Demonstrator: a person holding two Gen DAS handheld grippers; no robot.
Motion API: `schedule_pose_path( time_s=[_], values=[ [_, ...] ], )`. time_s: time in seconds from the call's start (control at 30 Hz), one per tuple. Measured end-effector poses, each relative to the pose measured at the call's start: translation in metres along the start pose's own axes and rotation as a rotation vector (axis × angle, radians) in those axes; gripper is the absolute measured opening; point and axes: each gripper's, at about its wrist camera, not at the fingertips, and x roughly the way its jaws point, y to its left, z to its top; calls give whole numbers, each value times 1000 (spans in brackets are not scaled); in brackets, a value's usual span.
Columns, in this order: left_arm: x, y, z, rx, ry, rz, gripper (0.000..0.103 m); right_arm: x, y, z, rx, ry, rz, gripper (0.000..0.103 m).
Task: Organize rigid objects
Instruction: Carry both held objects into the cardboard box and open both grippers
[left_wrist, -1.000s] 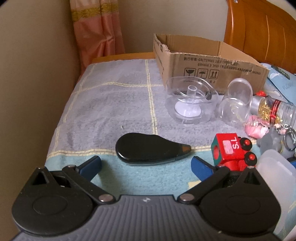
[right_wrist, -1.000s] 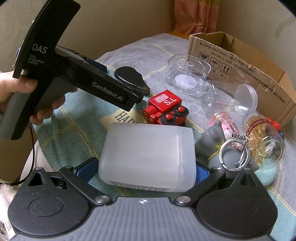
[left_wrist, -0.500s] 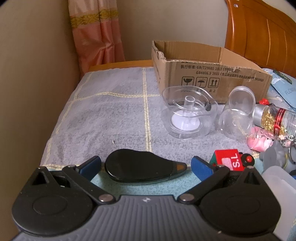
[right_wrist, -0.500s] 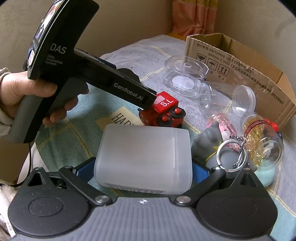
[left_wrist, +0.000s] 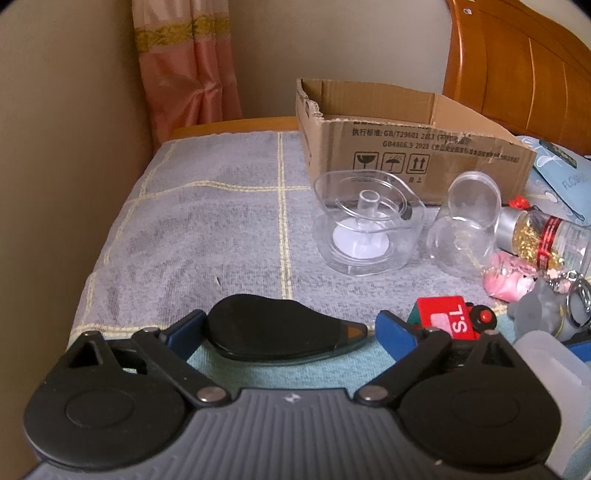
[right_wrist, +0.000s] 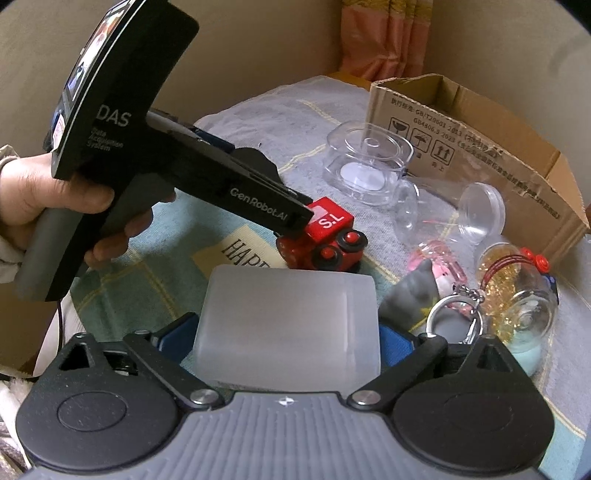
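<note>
Left gripper (left_wrist: 290, 326) stood wide open, its blue fingers (left_wrist: 184, 330) reaching along either side of the black teardrop case (left_wrist: 275, 328), which lay flat on the towel (left_wrist: 207, 229); the left finger sat just beside the case's rounded end, though contact could not be confirmed, and the right finger stood clear of the case's tip. Seen from the right wrist view, a hand (right_wrist: 55, 199) held that tool by its grey grip. To the right of the case sat the red toy train (left_wrist: 448, 321), marked S.L, near the right finger. Behind these, the clear plastic dish (left_wrist: 365, 232) stood near the front wall of the cardboard box (left_wrist: 413, 155), with a clear lidded cup (left_wrist: 463, 225) lying beside it. Farther right lay a bottle of gold flakes (left_wrist: 546, 236), a pink trinket (left_wrist: 509, 280) and a grey figure with a key ring (right_wrist: 456, 319). Right gripper (right_wrist: 288, 338) was spread nearly full width with the frosted plastic box (right_wrist: 286, 325) between its blue pads, both of which sat against the box's sides.
</note>
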Motion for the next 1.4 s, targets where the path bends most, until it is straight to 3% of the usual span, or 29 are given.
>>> schedule_pose_path(
  time_s=[0.1,0.67,1.0,1.4],
  values=[
    [-1,0,0,-5,3,4,90,0,1,1,-2,10,-9,88],
    [-32,0,15,107,71,-49,89,-32,-12,2,48,-37,42,88],
    [-67,-6,52,152,77,-126,89,-72,-40,20,30,-127,-2,88],
    [-56,-32,119,195,-3,-149,89,-89,-111,53,111,-182,-115,88]
  ],
)
